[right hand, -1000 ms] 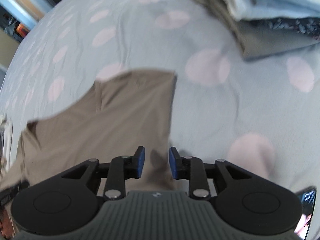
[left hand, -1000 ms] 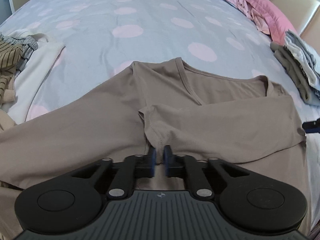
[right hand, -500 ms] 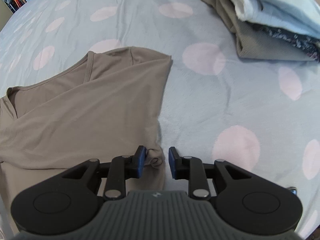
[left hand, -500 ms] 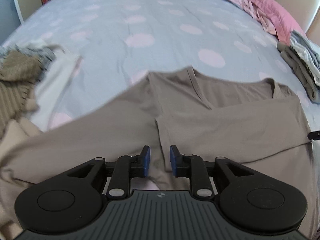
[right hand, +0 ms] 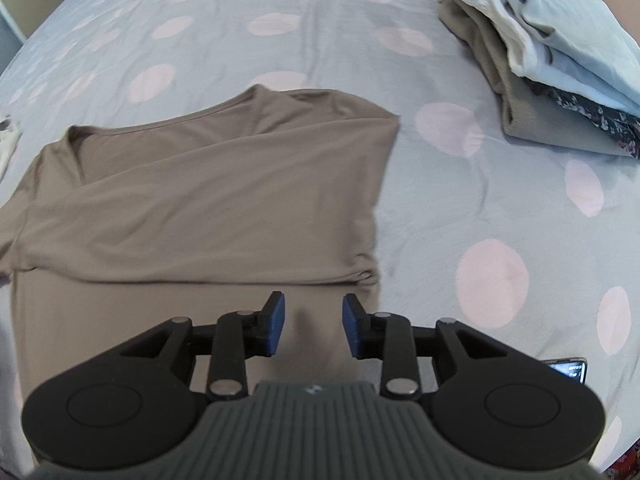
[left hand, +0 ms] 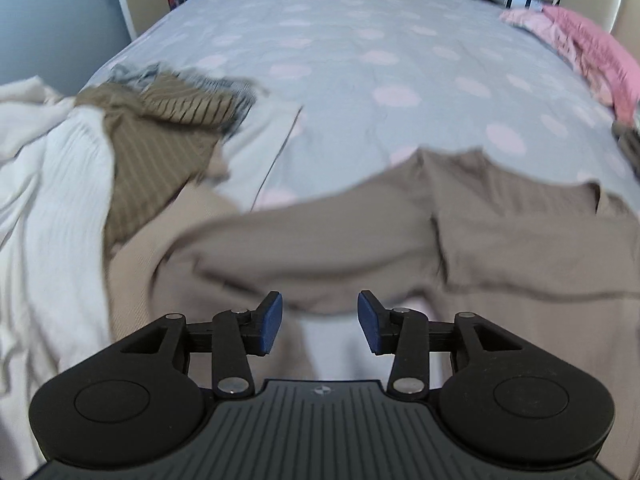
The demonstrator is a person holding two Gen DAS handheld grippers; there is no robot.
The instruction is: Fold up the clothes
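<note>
- Two grippers are over a bed with a grey, pink-dotted cover [right hand: 460, 208]; both point steeply down at it.
- Left gripper [left hand: 320, 322]: jaws are opening, blue pads well apart, nothing pinched. Taupe fabric lies below and beyond the gap, not touched by either pad.
- Right gripper [right hand: 310, 322]: jaws are opening, pads apart with nothing gripped. It hangs over the lower part of the garment, near that garment's right edge.
- Taupe shirt [right hand: 208, 200]: lies flat on the cover, neckline away from the grippers. One side is folded across the body, leaving a straight lower edge just ahead of the right gripper. In the left wrist view a long sleeve [left hand: 304, 236] stretches leftward, loosely rumpled; this view is blurred.
- Unfolded heap [left hand: 120, 152]: white ribbed, brown striped and beige pieces, left of the shirt, the beige piece touching the sleeve.
- Folded stack [right hand: 560, 80]: grey, white and pale blue items, well apart to the shirt's right.
- Pink fabric [left hand: 592, 52]: at the far right of the bed.
- Phone [right hand: 568, 370]: on the cover, just right of the right gripper.
</note>
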